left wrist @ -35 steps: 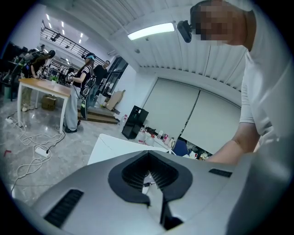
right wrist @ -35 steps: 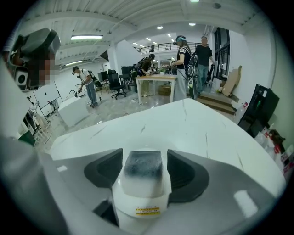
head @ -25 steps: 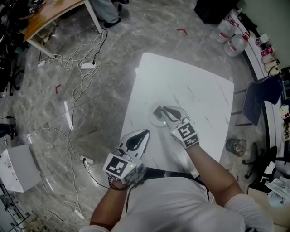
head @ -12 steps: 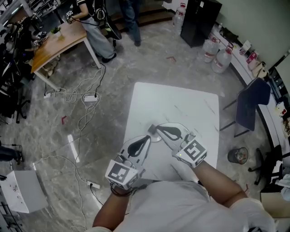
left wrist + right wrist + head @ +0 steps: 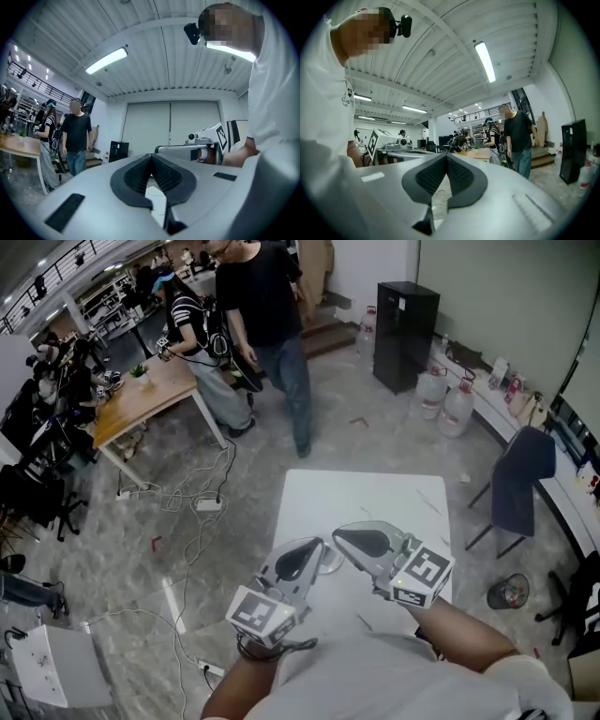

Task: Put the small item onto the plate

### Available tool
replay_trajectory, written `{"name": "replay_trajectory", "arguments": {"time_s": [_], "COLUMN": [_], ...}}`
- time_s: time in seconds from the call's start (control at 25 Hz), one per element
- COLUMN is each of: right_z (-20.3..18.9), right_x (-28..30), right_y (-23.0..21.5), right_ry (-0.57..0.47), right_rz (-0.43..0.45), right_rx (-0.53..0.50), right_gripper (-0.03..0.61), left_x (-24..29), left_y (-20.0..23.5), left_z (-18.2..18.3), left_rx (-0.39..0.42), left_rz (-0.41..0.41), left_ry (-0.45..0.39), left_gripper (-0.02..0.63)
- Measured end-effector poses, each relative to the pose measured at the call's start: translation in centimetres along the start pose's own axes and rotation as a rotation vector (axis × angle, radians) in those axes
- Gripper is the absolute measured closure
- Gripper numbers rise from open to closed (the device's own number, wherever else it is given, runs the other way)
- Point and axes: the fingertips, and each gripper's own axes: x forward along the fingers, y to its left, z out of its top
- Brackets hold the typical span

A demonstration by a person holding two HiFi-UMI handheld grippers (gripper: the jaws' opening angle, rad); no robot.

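Both smooth grey plastic tongs, left gripper [image 5: 317, 546] and right gripper [image 5: 337, 534], are closed on nothing, their ribbed black pads meeting in a point. Between them only a pale curved sliver of the plate [image 5: 329, 564] shows, mid-way along the white table [image 5: 375, 493]; the small item cannot be made out

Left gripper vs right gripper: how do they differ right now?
In the head view the left gripper sits nearer the person, while the right gripper reaches further out over the table. There the left gripper points up and to the right, and the right gripper up and to the left, so their tips nearly meet. Shared: both are shut with nothing between the jaws.
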Motion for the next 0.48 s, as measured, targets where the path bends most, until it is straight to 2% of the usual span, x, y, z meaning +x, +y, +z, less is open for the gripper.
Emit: {"name": "replay_trajectory", "arguments": {"time_s": [0.12, 0.48], "right_z": [1.4, 3.7], "right_x": [-1.4, -4.3], "right_y": [0.6, 2.1], "right_ry": [-0.013, -0.062], "right_rz": [-0.003, 0.016], "right_rx": [-0.054, -0.048], "right_gripper": [0.577, 0.577], "left_x": [0.4, 0.6], "left_y": [-1.8, -5.0], "left_z": [2.0, 3.5], "left_rx": [0.009, 0.032], "left_rz": [-0.008, -0.006], "left_ry": [-0.016, -0.013], "left_gripper": [0.607, 0.607]}}
